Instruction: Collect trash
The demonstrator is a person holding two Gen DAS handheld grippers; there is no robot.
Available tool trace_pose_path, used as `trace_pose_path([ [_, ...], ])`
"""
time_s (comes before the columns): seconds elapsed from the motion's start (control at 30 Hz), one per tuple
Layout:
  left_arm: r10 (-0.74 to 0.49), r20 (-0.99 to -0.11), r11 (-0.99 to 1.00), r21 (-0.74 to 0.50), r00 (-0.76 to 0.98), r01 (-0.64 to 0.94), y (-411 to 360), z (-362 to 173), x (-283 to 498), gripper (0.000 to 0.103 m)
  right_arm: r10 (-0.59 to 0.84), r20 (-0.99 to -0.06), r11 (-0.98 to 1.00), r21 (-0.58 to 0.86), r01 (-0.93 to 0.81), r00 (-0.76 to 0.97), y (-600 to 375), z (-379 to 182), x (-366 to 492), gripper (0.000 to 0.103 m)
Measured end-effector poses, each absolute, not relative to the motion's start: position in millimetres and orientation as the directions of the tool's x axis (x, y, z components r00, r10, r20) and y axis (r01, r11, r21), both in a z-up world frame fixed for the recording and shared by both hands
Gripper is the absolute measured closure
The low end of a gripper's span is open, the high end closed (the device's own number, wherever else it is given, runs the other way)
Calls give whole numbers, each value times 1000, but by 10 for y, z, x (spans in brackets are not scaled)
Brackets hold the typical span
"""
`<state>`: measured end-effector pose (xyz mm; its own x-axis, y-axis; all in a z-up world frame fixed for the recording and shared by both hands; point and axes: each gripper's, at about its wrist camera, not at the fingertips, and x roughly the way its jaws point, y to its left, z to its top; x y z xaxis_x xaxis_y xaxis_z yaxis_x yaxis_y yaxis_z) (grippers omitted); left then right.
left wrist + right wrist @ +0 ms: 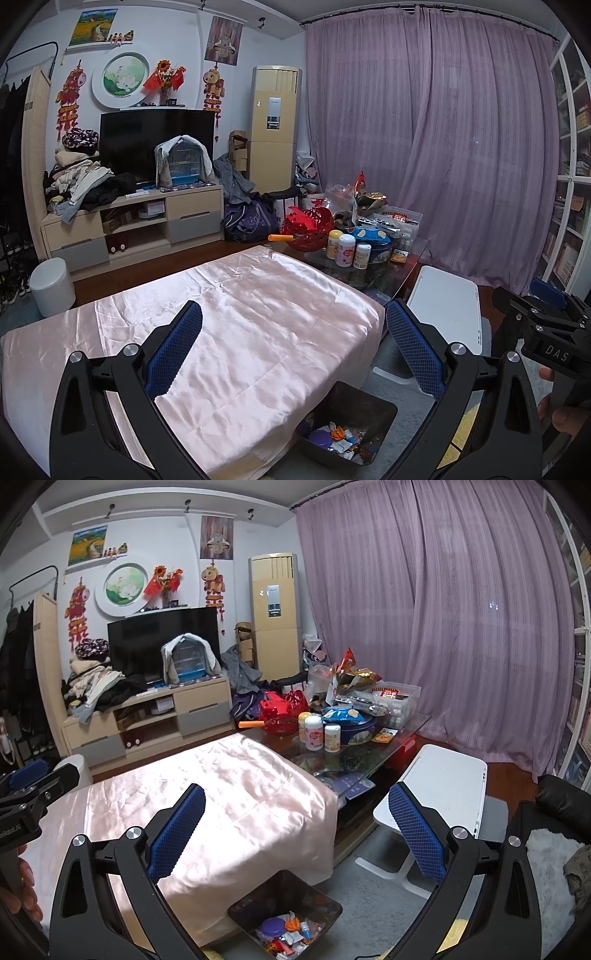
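Note:
A dark square bin (373, 402) (273, 893) stands on the floor at the near corner of the table, holding several bits of trash (338, 439) (286, 936): a purple lid, wrappers, orange and white scraps. My left gripper (293, 347) hangs open above the pink cloth (240, 314) and the bin, nothing between its blue pads. My right gripper (297, 827) is open too, above the cloth's (221, 794) corner and the bin, and holds nothing. In the left wrist view the right gripper's body shows at the right edge (546, 325); the left one's shows at the left edge (26, 797) of the right wrist view.
Beyond the cloth, a glass table (413, 258) carries bottles (345, 249), a blue tin (354, 727), a red basket (310, 225) and snack packets. A white folding stool (447, 302) stands to the right, a white pail (51, 286) on the left floor, grey rug below.

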<state>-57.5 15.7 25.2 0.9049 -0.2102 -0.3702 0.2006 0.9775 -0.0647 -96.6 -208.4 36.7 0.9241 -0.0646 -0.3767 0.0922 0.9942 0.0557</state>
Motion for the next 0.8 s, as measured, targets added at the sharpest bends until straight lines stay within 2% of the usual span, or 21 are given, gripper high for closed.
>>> trace_pose_path([
  [0.8, -207, -369, 978, -66, 906, 197, 156, 254, -583, 8, -63, -379, 994, 61, 92, 923, -2074, 415, -941, 3],
])
